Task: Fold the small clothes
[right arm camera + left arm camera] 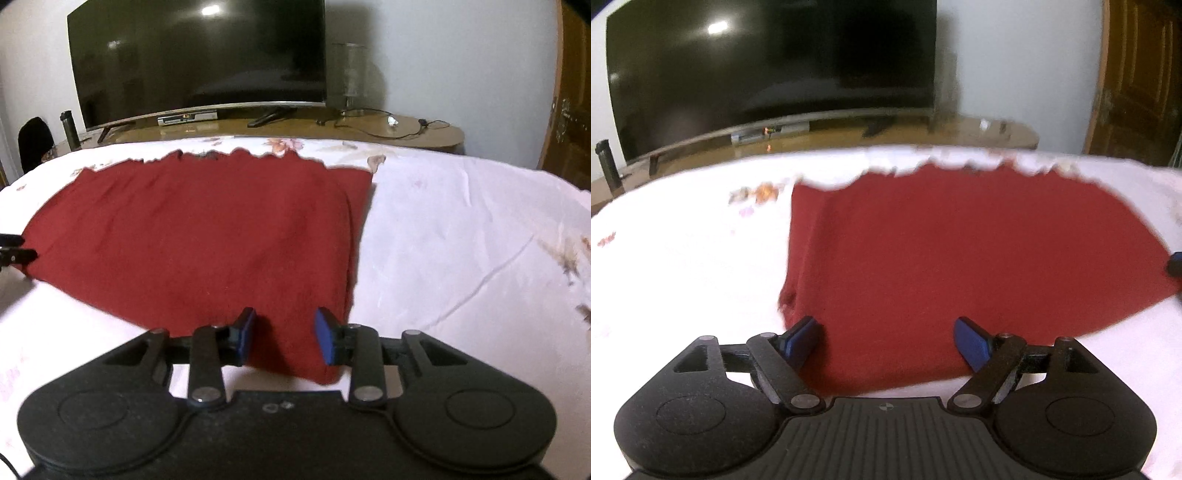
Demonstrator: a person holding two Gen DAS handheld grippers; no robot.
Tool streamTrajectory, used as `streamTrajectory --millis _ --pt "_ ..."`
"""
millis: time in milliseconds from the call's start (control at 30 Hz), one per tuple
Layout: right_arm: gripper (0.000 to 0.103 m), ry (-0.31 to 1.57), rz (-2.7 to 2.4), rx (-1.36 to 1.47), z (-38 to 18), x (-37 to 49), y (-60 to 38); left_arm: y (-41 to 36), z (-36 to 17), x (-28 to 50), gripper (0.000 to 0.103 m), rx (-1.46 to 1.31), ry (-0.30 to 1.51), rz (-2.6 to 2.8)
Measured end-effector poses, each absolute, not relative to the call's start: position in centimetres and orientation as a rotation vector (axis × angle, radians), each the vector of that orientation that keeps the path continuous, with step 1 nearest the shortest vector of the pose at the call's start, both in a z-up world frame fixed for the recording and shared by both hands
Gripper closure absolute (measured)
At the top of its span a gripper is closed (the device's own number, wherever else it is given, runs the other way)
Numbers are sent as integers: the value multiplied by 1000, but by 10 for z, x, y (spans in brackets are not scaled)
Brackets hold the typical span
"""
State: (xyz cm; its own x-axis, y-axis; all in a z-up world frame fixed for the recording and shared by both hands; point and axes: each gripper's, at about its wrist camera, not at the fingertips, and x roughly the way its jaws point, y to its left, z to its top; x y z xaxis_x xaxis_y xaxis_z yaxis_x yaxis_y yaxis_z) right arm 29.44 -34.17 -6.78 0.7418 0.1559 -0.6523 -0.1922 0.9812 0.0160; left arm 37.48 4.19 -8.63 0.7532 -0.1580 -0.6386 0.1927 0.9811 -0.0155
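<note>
**Red garment spread on a white bed, a gripper at each near corner**

A white bedsheet with faint floral prints covers the bed. To the right of the red garment the sheet lies open and bare but for a few creases; in the left wrist view, open sheet also stretches away to the garment's left. The bed's far edge meets a wooden TV stand that carries a large dark television, a clear glass lamp and loose cables. A wooden door stands at the far right.

The garment is deep red, folded into a rough rectangle, lying flat near the middle of the bed. Its far edge is wavy and ragged in outline; its right side shows a layered fold line, and light wrinkles cross the surface. The left wrist view is blurred.

The left gripper hangs over the garment's near left corner with its blue-padded jaws wide apart, cloth below them but nothing pinched. The right gripper sits over the near right corner, jaws partly apart; red cloth shows between the blue pads, which do not press on it.
</note>
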Motion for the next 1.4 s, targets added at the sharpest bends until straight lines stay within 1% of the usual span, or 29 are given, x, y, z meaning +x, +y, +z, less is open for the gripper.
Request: streamTrajectory --millis 33,67,133,200,233,267,367,467,567,667,733,767,800,867,967,1033,1100,1267,1333,1400 --pt "63 678 202 -50 -61 292 -338 39 -83 373 22 15 681 -224" --pt "62 645 223 -43 -55 290 -333 34 -85 374 22 3 692 -239" --pt "64 637 255 -50 -54 291 -318 22 -99 380 22 47 748 -209" --pt "64 677 272 -126 -67 296 -299 19 -111 378 12 86 714 -193" --pt "64 718 256 -184 -81 299 -291 22 -111 378 12 73 713 -191" --pt "63 694 248 -201 -88 296 -290 24 -108 378 12 62 721 -186" --pt "65 715 223 -148 -82 295 -295 35 -97 369 12 54 721 -146" --pt "64 674 234 -104 -68 287 -293 53 -89 355 12 -43 710 -132" --pt "64 638 305 -83 -61 286 -272 62 -91 345 12 -158 724 -125" --pt "65 623 388 -111 -62 289 -236 73 -107 342 12 -303 770 -120" --pt "64 627 405 -156 -71 296 -216 76 -111 338 12 -318 756 -125" --pt "64 666 386 -188 -81 308 -212 78 -110 338 12 -329 758 -124" --pt "64 691 358 -207 -89 312 -211 81 -111 337 12 -360 758 -123" --pt "64 694 343 -139 -84 313 -221 94 -115 337 12 -469 745 -120" --pt "63 666 345 -83 -74 309 -230 112 -126 339 12 -696 699 -108" --pt "63 649 354 -70 -68 307 -230 116 -131 338 12 -791 689 -98" --pt "63 638 354 -57 -65 306 -229 116 -134 335 12 -864 696 -113" --pt "63 630 348 -18 -62 311 -232 107 -141 335 13 -938 689 -104" --pt "63 637 338 4 -65 315 -236 106 -143 342 15 -950 671 -91" --pt "63 646 326 26 -67 318 -238 104 -145 350 25 -949 659 -77"
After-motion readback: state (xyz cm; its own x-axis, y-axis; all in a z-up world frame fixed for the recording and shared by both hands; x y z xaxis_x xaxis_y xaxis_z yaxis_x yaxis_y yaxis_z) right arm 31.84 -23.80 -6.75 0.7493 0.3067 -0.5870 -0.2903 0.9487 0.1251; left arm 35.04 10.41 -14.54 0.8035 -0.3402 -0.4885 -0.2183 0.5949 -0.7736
